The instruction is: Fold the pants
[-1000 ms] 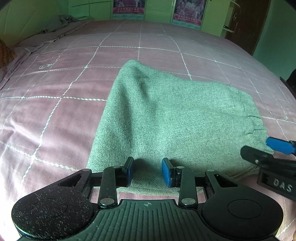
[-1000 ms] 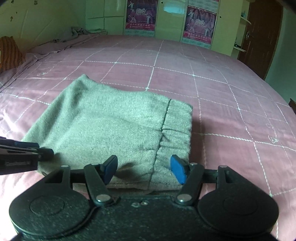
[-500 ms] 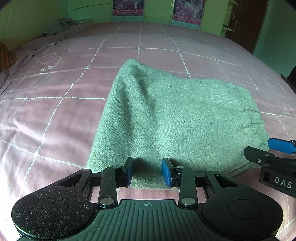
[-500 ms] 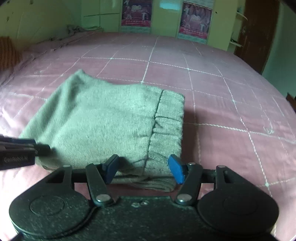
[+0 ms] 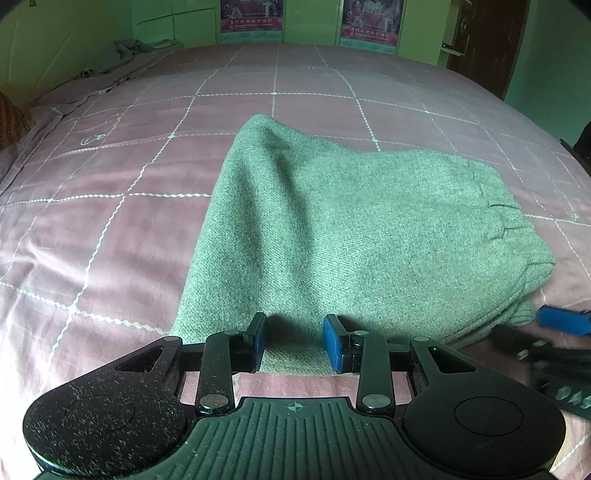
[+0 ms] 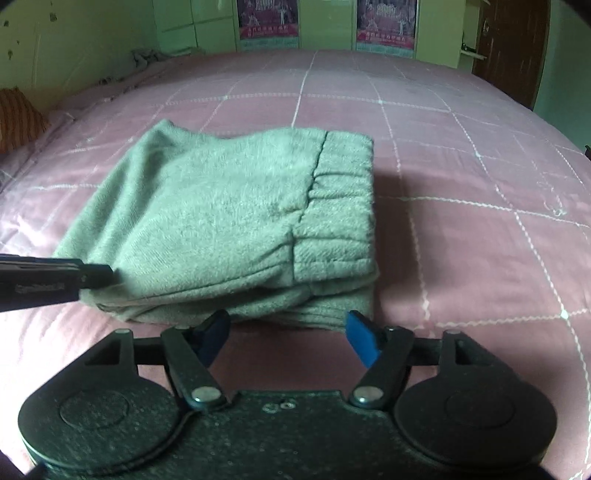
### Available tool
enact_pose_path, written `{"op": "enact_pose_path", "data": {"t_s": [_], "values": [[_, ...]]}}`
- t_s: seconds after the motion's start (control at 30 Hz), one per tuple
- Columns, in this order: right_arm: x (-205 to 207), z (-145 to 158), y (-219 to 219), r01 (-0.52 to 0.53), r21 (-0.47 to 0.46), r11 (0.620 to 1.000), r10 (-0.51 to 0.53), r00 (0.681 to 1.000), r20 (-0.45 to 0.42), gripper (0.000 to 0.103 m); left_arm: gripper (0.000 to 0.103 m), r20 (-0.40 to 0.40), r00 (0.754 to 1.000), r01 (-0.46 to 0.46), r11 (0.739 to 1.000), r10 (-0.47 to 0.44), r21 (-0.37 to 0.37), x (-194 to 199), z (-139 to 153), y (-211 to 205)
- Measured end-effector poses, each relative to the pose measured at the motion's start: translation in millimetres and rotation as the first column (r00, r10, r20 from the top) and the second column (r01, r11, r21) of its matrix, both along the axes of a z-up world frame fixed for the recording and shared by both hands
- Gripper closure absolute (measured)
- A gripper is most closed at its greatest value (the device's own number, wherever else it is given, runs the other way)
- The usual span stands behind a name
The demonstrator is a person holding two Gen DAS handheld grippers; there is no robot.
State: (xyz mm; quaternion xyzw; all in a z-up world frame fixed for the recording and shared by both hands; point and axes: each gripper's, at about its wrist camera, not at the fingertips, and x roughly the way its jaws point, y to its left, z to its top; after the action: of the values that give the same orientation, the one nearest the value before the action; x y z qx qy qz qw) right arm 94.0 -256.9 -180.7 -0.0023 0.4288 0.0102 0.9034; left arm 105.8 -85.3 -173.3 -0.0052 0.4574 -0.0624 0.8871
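Pants (image 5: pixel 354 236), grey-green knit, lie folded into a thick stack on the pink checked bedspread (image 5: pixel 110 229), elastic waistband (image 6: pixel 340 206) at the stack's right end. Left gripper (image 5: pixel 293 341): jaws apart, nothing held, near edge of the stack lying between and just ahead of them. Right gripper (image 6: pixel 288 332): jaws apart, empty, stack's near edge just ahead, waistband corner close to the right jaw. Two posters (image 6: pixel 267 18) on the far wall.
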Motion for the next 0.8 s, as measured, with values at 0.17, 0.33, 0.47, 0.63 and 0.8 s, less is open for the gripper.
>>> {"op": "enact_pose_path", "data": {"t_s": [0.17,0.33,0.47,0.63,0.8], "values": [[-6.6,28.9,-15.7,0.044,0.039,0.998,-0.047,0.994,0.095,0.047,0.069,0.001,1.000,-0.001,1.000,0.001,0.005,-0.1,0.3,-1.2],[-1.0,54.3,-13.7,0.035,0.073,0.997,-0.047,0.983,0.177,0.052,0.069,-0.001,1.000,-0.008,1.000,0.007,-0.012,-0.6,0.4,1.3],[9.5,46.3,2.7,-0.006,0.043,0.999,0.000,0.989,0.151,0.053,0.069,-0.004,1.000,-0.007,0.999,0.007,-0.041,-1.7,0.2,6.0],[19.4,19.8,13.7,-0.009,-0.020,1.000,0.010,0.998,0.070,0.051,0.069,-0.013,1.000,0.003,0.995,-0.004,-0.096,-1.7,-1.2,15.0],[25.1,22.3,20.1,-0.027,-0.035,0.999,0.029,0.998,0.056,0.043,0.068,-0.020,1.000,0.003,0.992,-0.006,-0.125,-1.3,-2.2,18.3]]}}
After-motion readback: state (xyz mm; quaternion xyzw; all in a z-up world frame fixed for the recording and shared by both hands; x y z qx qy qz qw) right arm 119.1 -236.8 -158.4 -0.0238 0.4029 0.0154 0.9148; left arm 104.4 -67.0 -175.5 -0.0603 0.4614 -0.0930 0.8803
